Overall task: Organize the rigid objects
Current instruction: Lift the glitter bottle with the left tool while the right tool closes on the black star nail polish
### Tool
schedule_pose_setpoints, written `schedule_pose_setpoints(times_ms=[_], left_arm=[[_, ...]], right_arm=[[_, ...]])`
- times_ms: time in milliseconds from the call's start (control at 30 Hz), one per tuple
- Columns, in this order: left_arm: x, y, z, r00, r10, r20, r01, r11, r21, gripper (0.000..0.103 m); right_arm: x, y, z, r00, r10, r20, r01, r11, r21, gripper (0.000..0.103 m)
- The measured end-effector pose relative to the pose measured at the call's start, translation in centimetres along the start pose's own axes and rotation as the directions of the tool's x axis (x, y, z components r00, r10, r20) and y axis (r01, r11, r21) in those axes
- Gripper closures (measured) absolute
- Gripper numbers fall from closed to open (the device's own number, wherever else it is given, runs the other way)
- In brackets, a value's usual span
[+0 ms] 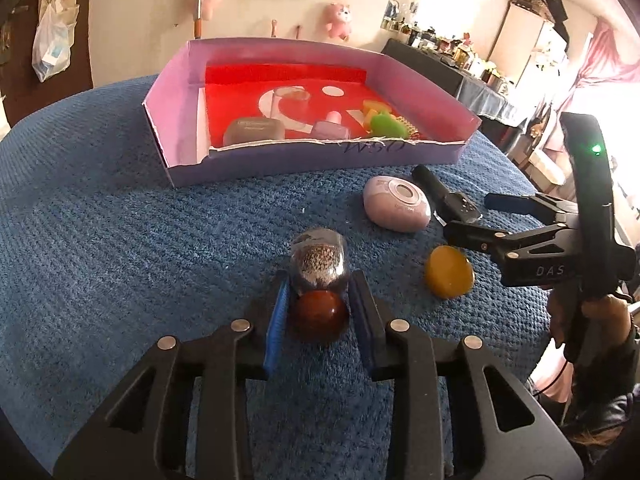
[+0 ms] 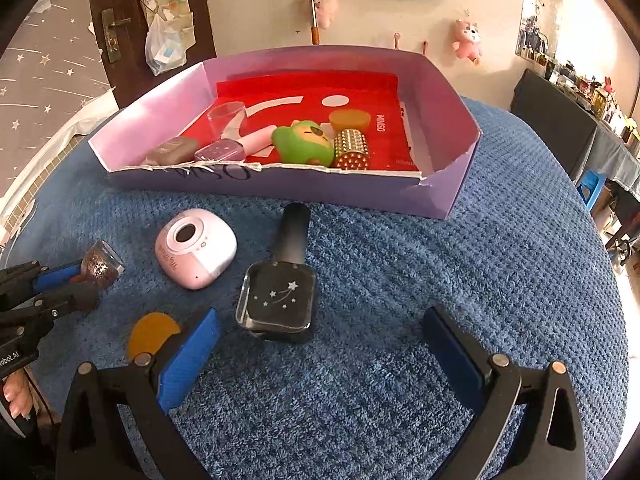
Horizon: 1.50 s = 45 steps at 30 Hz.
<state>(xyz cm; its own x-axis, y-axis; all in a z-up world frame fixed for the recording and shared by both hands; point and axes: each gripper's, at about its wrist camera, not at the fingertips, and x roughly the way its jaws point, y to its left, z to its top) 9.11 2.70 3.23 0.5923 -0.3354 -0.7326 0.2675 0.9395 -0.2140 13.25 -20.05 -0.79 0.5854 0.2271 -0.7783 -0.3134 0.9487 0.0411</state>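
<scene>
Four loose items remain on the blue textured cloth (image 2: 400, 264); about seven already sit inside the shallow lilac cardboard box with red liner (image 2: 448, 92), among them a green rubbery toy figure (image 2: 304, 142), a studded gold cylinder (image 2: 351, 148) and a clear plastic cup (image 2: 226, 116). Judged roughly two-thirds done.

Left gripper (image 1: 318, 292) is clenched on the small clear glitter-filled bottle with dark red round cap (image 1: 318, 268), its blue pads (image 1: 280, 304) pressing the bottle's neck; the bottle lies on the cloth, well short of the box. Right gripper (image 2: 316, 344) hangs with jaws spread wide and empty, just behind the square black star-printed glass bottle with tall black cap (image 2: 278, 292).

Still out: that black bottle, a pale pink rounded plastic case (image 2: 196, 248) and a flat mustard-yellow disc (image 2: 154, 334).

Obstacles: the box's torn front wall must be cleared on the way in. The pink case lies between the held bottle and the box; the grippers work close together.
</scene>
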Motion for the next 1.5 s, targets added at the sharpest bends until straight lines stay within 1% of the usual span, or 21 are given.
schedule_pose_setpoints(times_ms=[300, 333, 367, 433, 467, 533, 800, 900, 933, 967, 1000, 1033, 1067, 1100, 1133, 1167, 1200, 1267, 1300, 1500], left_arm=[[0.9, -0.3, 0.4, 1.0, 0.02, -0.012, -0.02, 1.0, 0.011, 0.073], [0.9, -0.4, 0.4, 1.0, 0.02, -0.013, -0.02, 1.0, 0.013, 0.071], [0.9, -0.4, 0.4, 1.0, 0.015, -0.013, -0.015, 1.0, 0.016, 0.067], [0.9, -0.6, 0.4, 1.0, -0.01, -0.006, 0.01, 1.0, 0.02, 0.036], [0.8, -0.7, 0.4, 1.0, -0.003, 0.002, 0.003, 1.0, 0.021, 0.031], [0.8, -0.9, 0.5, 0.999, 0.028, 0.015, -0.029, 0.999, 0.031, 0.03], [1.2, -0.3, 0.8, 0.999, 0.04, 0.001, -0.04, 0.999, 0.008, 0.03], [1.4, -0.3, 0.8, 0.999, 0.034, -0.001, -0.034, 0.999, 0.011, 0.031], [1.4, -0.4, 0.8, 0.999, 0.033, -0.001, -0.033, 0.999, 0.013, 0.034], [1.4, -0.4, 0.9, 0.999, 0.034, 0.0, -0.034, 0.999, 0.016, 0.04], [1.5, -0.5, 0.9, 0.999, 0.039, 0.0, -0.039, 0.999, 0.02, 0.051], [1.5, -0.5, 0.9, 0.999, 0.05, 0.001, -0.05, 0.998, 0.026, 0.063], [1.6, -0.5, 1.0, 0.999, 0.042, -0.004, -0.042, 0.999, 0.025, 0.07], [1.5, -0.4, 1.1, 0.999, 0.034, -0.006, -0.034, 0.999, 0.021, 0.074], [1.5, -0.3, 1.1, 1.0, 0.029, -0.008, -0.029, 0.999, 0.013, 0.074], [1.5, -0.3, 1.1, 1.0, 0.027, -0.009, -0.027, 1.0, 0.01, 0.074], [1.4, -0.3, 1.1, 1.0, 0.025, -0.007, -0.025, 1.0, 0.01, 0.074], [1.2, -0.4, 1.0, 1.0, 0.02, -0.005, -0.02, 1.0, 0.012, 0.074], [1.1, -0.4, 1.0, 1.0, 0.018, -0.003, -0.018, 1.0, 0.014, 0.074], [-0.3, -0.8, 1.6, 0.999, 0.011, 0.031, -0.012, 0.999, 0.031, 0.074]], right_arm=[[0.5, 0.3, 1.4, 1.0, -0.007, 0.0, 0.007, 1.0, -0.023, 0.0], [0.7, 0.3, 1.4, 1.0, -0.005, -0.003, 0.005, 1.0, -0.026, 0.0], [0.9, 0.4, 1.5, 1.0, -0.005, -0.007, 0.005, 1.0, -0.029, 0.0], [1.2, 0.5, 1.5, 1.0, -0.001, -0.014, 0.001, 1.0, -0.03, 0.0], [1.2, 0.4, 1.5, 1.0, 0.001, -0.013, -0.002, 1.0, -0.028, 0.0], [1.2, 0.3, 1.5, 1.0, 0.004, -0.009, -0.005, 1.0, -0.023, 0.0], [1.2, -0.1, 1.3, 1.0, 0.015, -0.01, -0.015, 1.0, -0.011, 0.0], [1.0, -0.2, 1.3, 1.0, 0.011, -0.001, -0.011, 1.0, -0.006, 0.001], [0.9, -0.2, 1.3, 1.0, 0.012, 0.003, -0.012, 1.0, -0.005, 0.004], [0.9, -0.2, 1.2, 1.0, 0.013, 0.004, -0.013, 1.0, -0.006, 0.011], [0.9, -0.2, 1.2, 1.0, 0.012, 0.004, -0.012, 1.0, -0.009, 0.013], [0.8, -0.2, 1.2, 1.0, 0.01, 0.011, -0.01, 1.0, -0.014, 0.019], [0.6, -0.1, 1.2, 1.0, 0.016, 0.022, -0.015, 1.0, -0.02, 0.029], [0.5, 0.1, 1.1, 0.999, 0.029, 0.03, -0.028, 0.999, -0.031, 0.033], [0.4, 0.4, 1.1, 0.999, 0.041, 0.032, -0.04, 0.998, -0.046, 0.042], [0.3, 0.9, 1.0, 0.998, 0.048, 0.037, -0.046, 0.997, -0.064, 0.053], [0.2, 1.2, 1.0, 0.997, 0.059, 0.041, -0.056, 0.996, -0.074, 0.061], [0.1, 1.8, 0.9, 0.998, 0.035, 0.053, -0.029, 0.995, -0.098, 0.061], [0.1, 1.8, 0.9, 0.998, 0.037, 0.054, -0.031, 0.995, -0.099, 0.061], [-0.9, 0.7, 1.0, 0.993, 0.078, 0.087, -0.074, 0.996, -0.05, 0.063]])
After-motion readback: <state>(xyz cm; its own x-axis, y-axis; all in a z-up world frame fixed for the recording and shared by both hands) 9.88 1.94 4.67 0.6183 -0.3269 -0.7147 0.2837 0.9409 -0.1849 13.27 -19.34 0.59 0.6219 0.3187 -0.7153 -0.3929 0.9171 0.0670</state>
